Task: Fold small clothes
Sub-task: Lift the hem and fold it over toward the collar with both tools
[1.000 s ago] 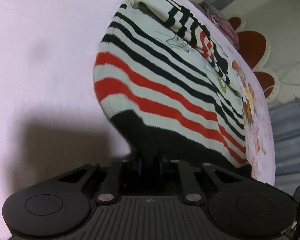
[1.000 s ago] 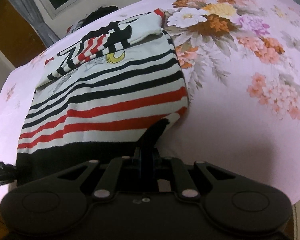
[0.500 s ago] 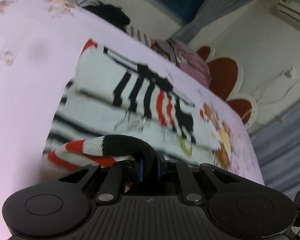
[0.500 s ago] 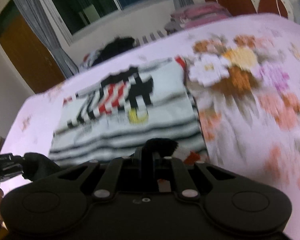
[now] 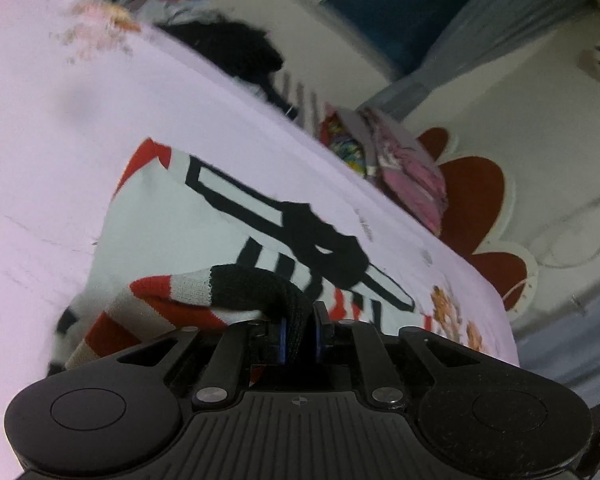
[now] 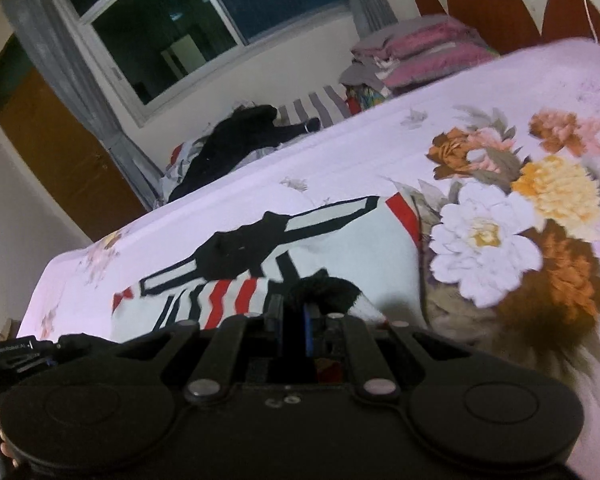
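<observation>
A: What could go wrong from here?

B: The black hem of the striped knit sweater (image 5: pixel 148 240) is pinched in two places. The left gripper (image 5: pixel 299 336) is seen nearly closed on the hem's left part, and the right gripper (image 6: pixel 296 332) is clamped almost fully on its right part. The rest of the sweater is spread on the bed (image 5: pixel 40 168), toward the far edge. If one corner is carried further than the other, a skewed fold is likely. A thin pinch on thick knit could also slip, and the hem would be dropped short.

A: And what cannot be made out?

B: In the left wrist view the lower left of the sweater is blurred, and the hem's underside is hidden by the gripper body. In the right wrist view the stretch of hem between the two grips is covered by the housing. The pile of dark clothes (image 6: pixel 236 140) at the far edge cannot be told apart item by item.
</observation>
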### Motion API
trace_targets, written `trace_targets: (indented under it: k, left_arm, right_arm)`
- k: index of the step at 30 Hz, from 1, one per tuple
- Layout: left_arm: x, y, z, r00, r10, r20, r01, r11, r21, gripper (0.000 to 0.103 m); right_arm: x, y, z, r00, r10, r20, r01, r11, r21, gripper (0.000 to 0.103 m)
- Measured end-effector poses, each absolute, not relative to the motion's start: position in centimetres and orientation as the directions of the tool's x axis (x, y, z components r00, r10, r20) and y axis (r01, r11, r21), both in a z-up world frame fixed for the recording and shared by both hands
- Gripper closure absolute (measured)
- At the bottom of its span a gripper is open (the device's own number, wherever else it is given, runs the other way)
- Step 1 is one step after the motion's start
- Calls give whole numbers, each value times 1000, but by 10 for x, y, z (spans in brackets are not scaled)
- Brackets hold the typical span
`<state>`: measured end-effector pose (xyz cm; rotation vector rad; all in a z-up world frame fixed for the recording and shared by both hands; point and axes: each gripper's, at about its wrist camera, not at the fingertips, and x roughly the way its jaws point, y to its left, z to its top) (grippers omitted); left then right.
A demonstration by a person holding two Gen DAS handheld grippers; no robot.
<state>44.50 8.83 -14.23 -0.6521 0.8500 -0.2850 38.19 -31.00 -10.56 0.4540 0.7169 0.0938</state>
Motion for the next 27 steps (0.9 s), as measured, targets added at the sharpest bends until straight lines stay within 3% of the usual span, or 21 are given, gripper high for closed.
trace_targets:
  k: [20,21,23,24,25,27]
  left_arm:
    - [548,86,-187,559,-437,-705,-173,769,-615,90]
    - [552,88,-190,546,-440,-713,-199,759,-621,87]
    - [558,92,-197,521,-467,-715,-248,718,-650,66]
    - [559,94,-197,531,-466,-708,-262,704,-660,43]
    - [558,96,-194,563,-459,-687,-253,696,-672,30]
    - [558,97,-183,601,-430,-673,-225,717,-659,23]
  right_arm:
    - [502,-328,-160,704,224,-674,232,824,517,94]
    - [505,-329,-162,701,228,-676,241,816,525,93]
    - [511,-334,-169,691,245,-681,266,790,553,87]
    - [513,-335,-170,689,244,-683,271,787,554,86]
    - [514,-336,-171,688,244,-683,270,788,553,85]
    - [515,-337,-170,693,246,-678,259,792,552,81]
